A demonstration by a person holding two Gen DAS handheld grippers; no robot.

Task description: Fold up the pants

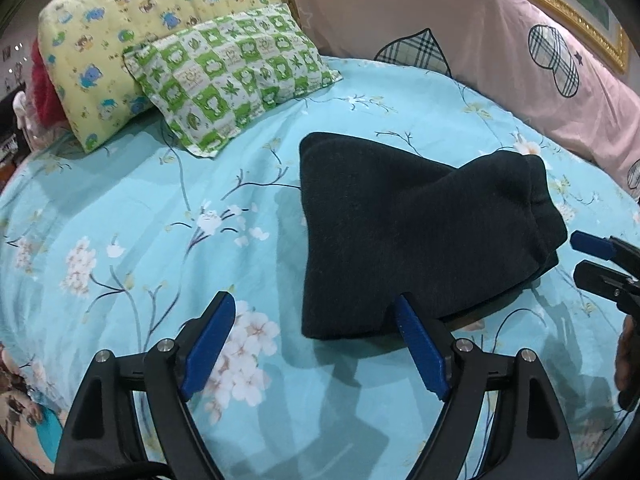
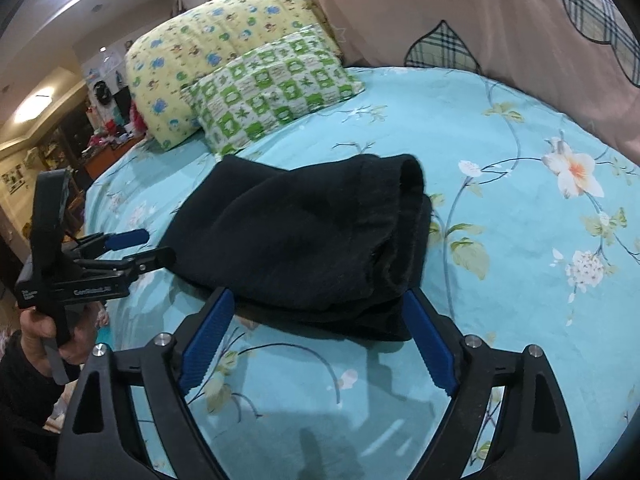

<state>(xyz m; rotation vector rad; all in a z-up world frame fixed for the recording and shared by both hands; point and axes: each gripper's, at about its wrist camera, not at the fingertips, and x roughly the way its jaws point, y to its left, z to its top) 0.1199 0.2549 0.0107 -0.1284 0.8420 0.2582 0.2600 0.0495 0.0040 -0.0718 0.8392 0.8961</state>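
The black pants [image 1: 400, 232] lie folded in a compact bundle on the light blue floral bedsheet [image 1: 140, 200]. They also show in the right wrist view [image 2: 304, 236]. My left gripper [image 1: 316, 304] is open and empty, just in front of the bundle's near left edge; it also shows at the left of the right wrist view [image 2: 154, 246]. My right gripper [image 2: 320, 300] is open and empty at the bundle's near right edge; it also shows at the right edge of the left wrist view [image 1: 580, 252].
A yellow patterned pillow [image 1: 120, 32] and a green checked pillow [image 1: 232, 76] lie at the head of the bed. A pink quilt [image 1: 460, 40] runs along the far side. Room clutter [image 2: 80, 128] stands beyond the bed.
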